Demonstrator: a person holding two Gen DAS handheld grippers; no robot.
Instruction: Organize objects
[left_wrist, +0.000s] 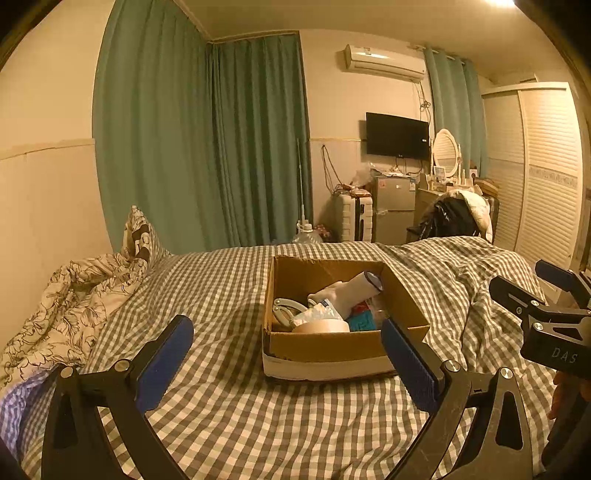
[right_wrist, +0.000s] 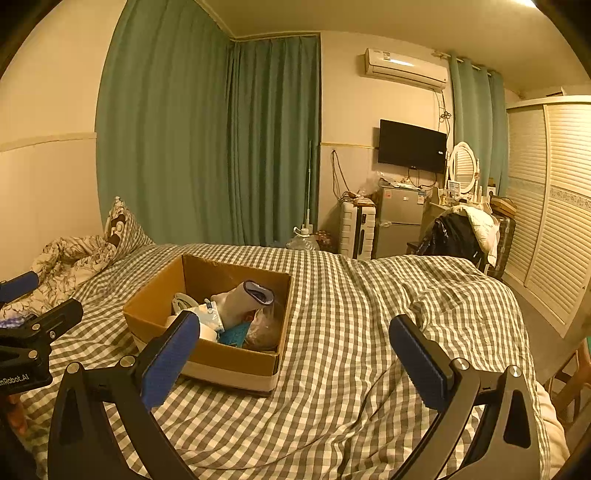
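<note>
- We hold our left gripper (left_wrist: 286, 345) above the bed (left_wrist: 229, 406), its blue-padded fingers (left_wrist: 164, 369) spread wide apart with nothing between them.
- Our right gripper (right_wrist: 295, 350) hangs over the same bed, its fingers (right_wrist: 419, 363) likewise wide apart and empty.
- Seen from the left wrist, the right gripper shows at the far right edge, just beside ours; from the right wrist, the left one shows at the far left edge.
- A cardboard box (left_wrist: 332, 347) sits open on the checked bedcover (right_wrist: 351, 369), near the middle of the bed, straight ahead of our left gripper and ahead-left of the right one.
- Neither gripper touches the box; from the left wrist view its near wall appears between the fingertips, but the box lies farther off.
- Inside the box we see a white sock (left_wrist: 354, 291) lying tilted on top of the pile, a roll of tan tape (left_wrist: 321, 326) against the near wall, a teal item (left_wrist: 364, 321), a whitish curved plastic thing (left_wrist: 286, 308) on the left side, and a pale packet (right_wrist: 210, 315) whose print we cannot read.
- A clear bag (right_wrist: 264, 326) fills the box's right corner in the right wrist view; its contents are unclear.
- A floral quilt (left_wrist: 62, 306) is bunched at the bed's left end, beside a patterned pillow (left_wrist: 138, 238).
- Beyond the bed stand green curtains (left_wrist: 207, 140), a small fridge (left_wrist: 393, 206), and a wall television (left_wrist: 397, 134).
</note>
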